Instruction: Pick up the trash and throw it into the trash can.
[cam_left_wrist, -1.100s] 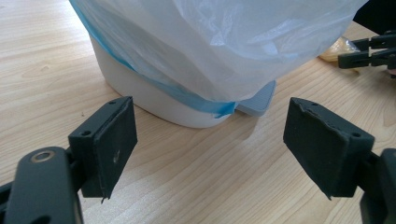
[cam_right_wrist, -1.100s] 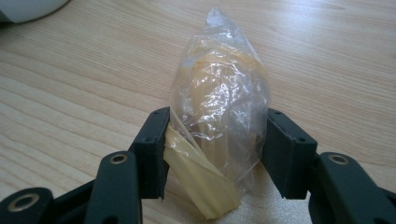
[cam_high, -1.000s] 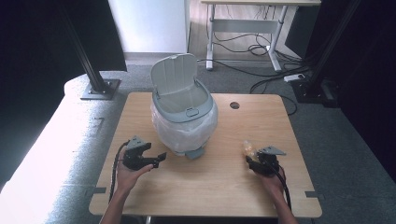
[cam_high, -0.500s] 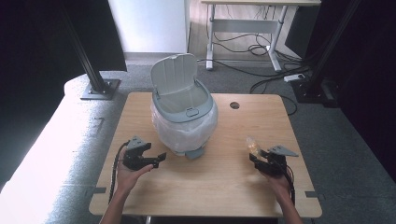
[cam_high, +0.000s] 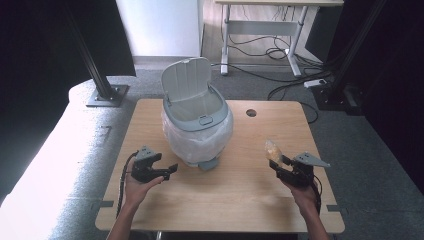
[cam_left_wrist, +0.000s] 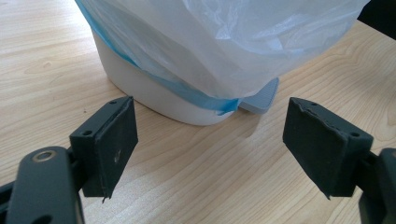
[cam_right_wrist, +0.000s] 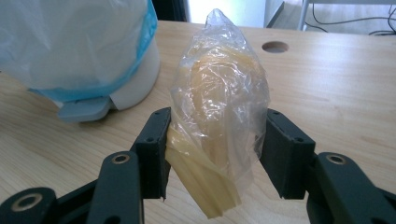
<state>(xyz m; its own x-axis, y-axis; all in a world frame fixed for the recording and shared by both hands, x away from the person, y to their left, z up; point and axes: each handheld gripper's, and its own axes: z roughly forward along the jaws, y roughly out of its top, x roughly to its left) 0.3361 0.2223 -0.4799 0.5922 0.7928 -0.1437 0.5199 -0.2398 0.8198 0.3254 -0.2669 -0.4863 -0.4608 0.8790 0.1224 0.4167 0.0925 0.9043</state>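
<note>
Plastic-wrapped yellow bundle (cam_right_wrist: 219, 116) stands clamped between the right gripper (cam_right_wrist: 215, 149) fingers (cam_right_wrist: 154, 149); left gripper (cam_left_wrist: 210, 140) fingers apart.

In your left gripper view the bin (cam_left_wrist: 154, 88) is cut off at 12 o'clock, so you can't see its rim or lid. In your right gripper view the wrapped yellow item (cam_right_wrist: 219, 121) is blurred by crinkled plastic; what it is can't be told. From the high view your forearms leave the frame at 6 o'clock, and the bin's inside is too small to read.
</note>
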